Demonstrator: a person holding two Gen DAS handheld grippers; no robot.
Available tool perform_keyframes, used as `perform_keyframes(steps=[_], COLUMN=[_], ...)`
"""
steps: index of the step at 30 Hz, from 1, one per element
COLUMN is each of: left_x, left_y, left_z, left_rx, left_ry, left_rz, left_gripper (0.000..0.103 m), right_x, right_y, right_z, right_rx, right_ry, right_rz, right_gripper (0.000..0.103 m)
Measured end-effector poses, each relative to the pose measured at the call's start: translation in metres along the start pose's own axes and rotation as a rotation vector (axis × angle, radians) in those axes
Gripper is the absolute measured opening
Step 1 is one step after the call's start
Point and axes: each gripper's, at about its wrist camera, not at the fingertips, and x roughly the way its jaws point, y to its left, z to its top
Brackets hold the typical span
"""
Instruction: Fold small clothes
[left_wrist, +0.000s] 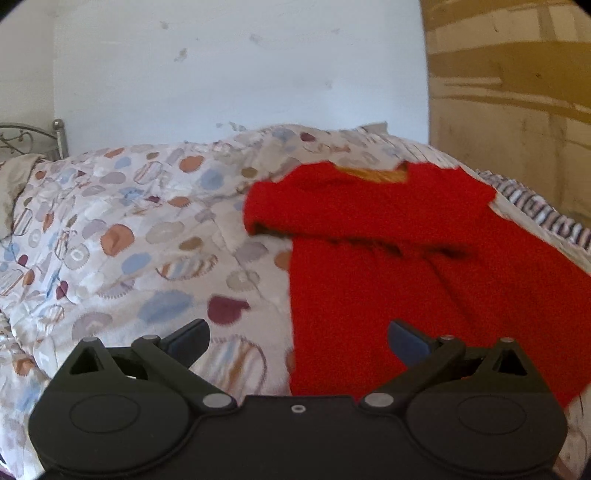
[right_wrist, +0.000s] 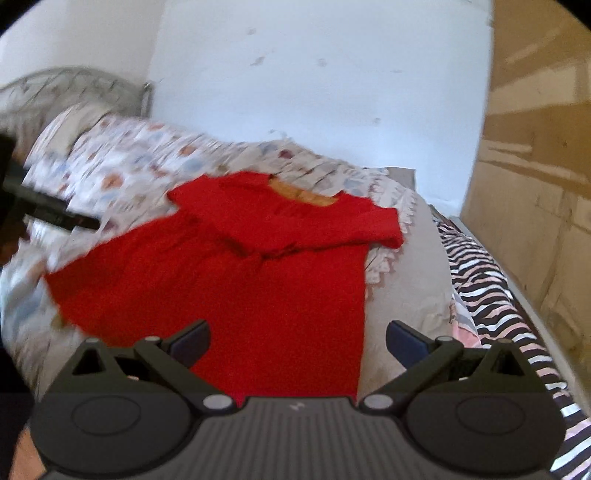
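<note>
Red top (left_wrist: 424, 258) spread flat on the bed, over a quilt (left_wrist: 122, 229) printed with blue, orange and maroon blotches; both sleeves already folded in across the chest, orange lining showing at the neckline, hem end nearest the cameras. Looks soft, fuzzy and light, likely limp enough to sag and slide on itself when lifted, so best pinched through a doubled edge: probably the two hem corners, or the two shoulder corners, one per side, to bring one end over the other. Left tongs (left_wrist: 298, 341) spread wide, nothing between the tips, hovering low over the left edge of the top. Right tongs (right_wrist: 297, 341) likewise wide apart and empty, above the hem's right part. Soft, lumpy bedding underneath, so a firm press will sink rather than crease. Beige sheet (right_wrist: 410, 280) and a zebra-striped blanket (right_wrist: 484, 280) along the right side of the bed. Metal bed frame (left_wrist: 55, 136) at far left, scuffed white wall (left_wrist: 240, 74) behind, brown cardboard (left_wrist: 517, 92) standing at right. Both views smeared by motion blur, fine detail uncertain.
</note>
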Motion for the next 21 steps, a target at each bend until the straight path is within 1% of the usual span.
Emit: perform_keyframes(steps=[2,6,10,16,21], left_x=[-0.003,-0.008,-0.010,-0.014,-0.019], left_y=[-0.002,-0.001,-0.002,-0.004,-0.006], left_z=[-0.007,-0.015,-0.018,-0.020,-0.022], left_rx=[0.007,-0.025,-0.036,-0.037,-0.031], left_ry=[0.012,0.034,0.057,0.071,0.062], left_rz=[-0.001,-0.022,-0.043,-0.059,-0.084], left_gripper=[0.102,0.102,0.102,0.102,0.102], right_x=[-0.001,0.005,0.018,0.023,0.022], right_y=[0.009,0.026,0.046,0.070,0.081], right_z=[-0.008,-0.020,-0.026,-0.033,-0.040], right_rx=[-0.033,-0.098,-0.212,-0.347,-0.396], right_ry=[0.034,0.081,0.107,0.058,0.032], right_rz=[-0.006,-0.011,-0.084,-0.158,-0.204], right_gripper=[0.103,0.103,0.103,0.103,0.103])
